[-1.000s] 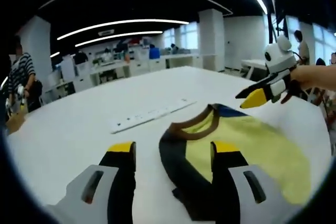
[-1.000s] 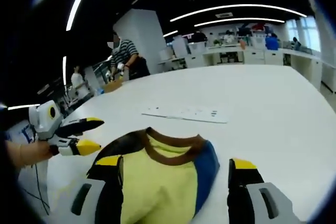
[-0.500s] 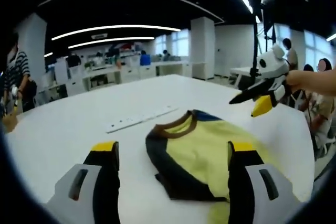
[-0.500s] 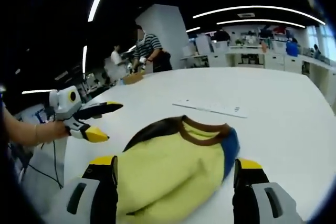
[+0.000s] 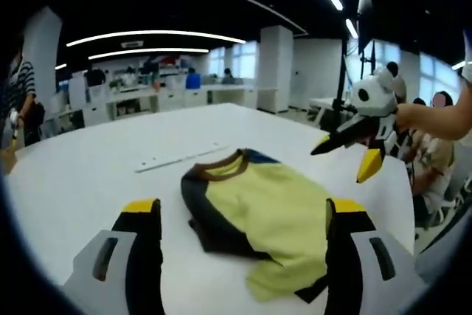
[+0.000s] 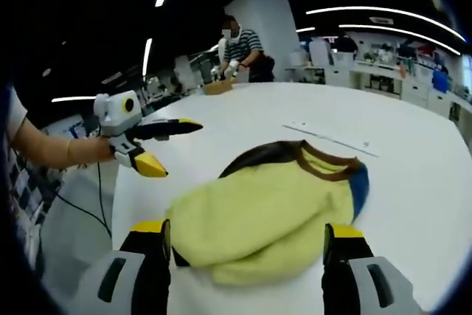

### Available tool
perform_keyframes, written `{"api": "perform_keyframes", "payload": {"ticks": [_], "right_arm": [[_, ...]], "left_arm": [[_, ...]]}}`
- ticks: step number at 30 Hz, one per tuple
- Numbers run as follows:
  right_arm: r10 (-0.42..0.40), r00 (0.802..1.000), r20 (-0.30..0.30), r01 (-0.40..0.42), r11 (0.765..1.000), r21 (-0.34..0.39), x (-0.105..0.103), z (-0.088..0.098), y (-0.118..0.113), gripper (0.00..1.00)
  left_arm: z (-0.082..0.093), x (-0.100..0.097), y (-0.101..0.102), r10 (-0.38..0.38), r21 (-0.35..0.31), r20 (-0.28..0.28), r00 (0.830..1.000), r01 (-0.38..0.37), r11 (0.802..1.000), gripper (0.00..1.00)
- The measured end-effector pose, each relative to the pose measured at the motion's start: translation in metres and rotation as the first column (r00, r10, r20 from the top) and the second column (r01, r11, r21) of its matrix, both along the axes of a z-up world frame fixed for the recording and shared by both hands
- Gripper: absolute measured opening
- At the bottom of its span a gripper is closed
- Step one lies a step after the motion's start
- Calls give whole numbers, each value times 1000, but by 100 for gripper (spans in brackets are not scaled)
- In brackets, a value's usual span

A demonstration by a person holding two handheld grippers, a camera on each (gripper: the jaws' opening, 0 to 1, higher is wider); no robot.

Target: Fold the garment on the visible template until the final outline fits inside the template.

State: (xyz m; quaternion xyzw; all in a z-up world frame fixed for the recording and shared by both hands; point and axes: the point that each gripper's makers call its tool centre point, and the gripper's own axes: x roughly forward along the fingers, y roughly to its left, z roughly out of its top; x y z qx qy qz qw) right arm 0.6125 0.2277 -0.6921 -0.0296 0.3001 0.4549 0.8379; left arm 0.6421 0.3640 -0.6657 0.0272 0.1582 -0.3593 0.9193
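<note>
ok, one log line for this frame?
garment: folded, flat on white table | left tool: open, above garment, no contact | right tool: open, above garment, no contact

Large open-plan office or lab hall. Long curved white LED light strips (image 5: 155, 35) run across a dark ceiling at top of the left gripper view. Broad white table (image 5: 88, 175) in the foreground. Rows of white desks (image 5: 169, 97) with seated people along the far wall at upper left, bright windows (image 5: 240, 57) behind them. Square white pillar (image 6: 265, 23) at upper centre of the right gripper view; a standing person in a striped shirt (image 6: 240, 46) beside it.
</note>
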Motion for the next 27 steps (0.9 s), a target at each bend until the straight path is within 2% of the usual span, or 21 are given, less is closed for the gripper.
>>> {"api": "perform_keyframes", "payload": {"ticks": [5, 14, 19, 23, 27], "right_arm": [[91, 996, -14, -91, 996, -19, -24, -7, 12, 79], [180, 983, -20, -181, 983, -32, -44, -19, 24, 71], [204, 979, 11, -204, 978, -40, -50, -22, 32, 60], [244, 969, 40, -240, 967, -89, -57, -31, 38, 52], [246, 968, 43, -242, 968, -71, -61, -36, 46, 43]], "left_arm": [[-1, -16, -4, -13, -4, -8, 1000, 13, 1000, 89], [-1, -35, -6, -39, 3, -10, 999, 39, 999, 89], [-4, -44, -2, -39, 5, -20, 999, 39, 999, 89], [-5, -51, 1, -39, 11, -26, 999, 39, 999, 88], [-6, -58, 0, -42, 8, -31, 999, 42, 999, 88]]}}
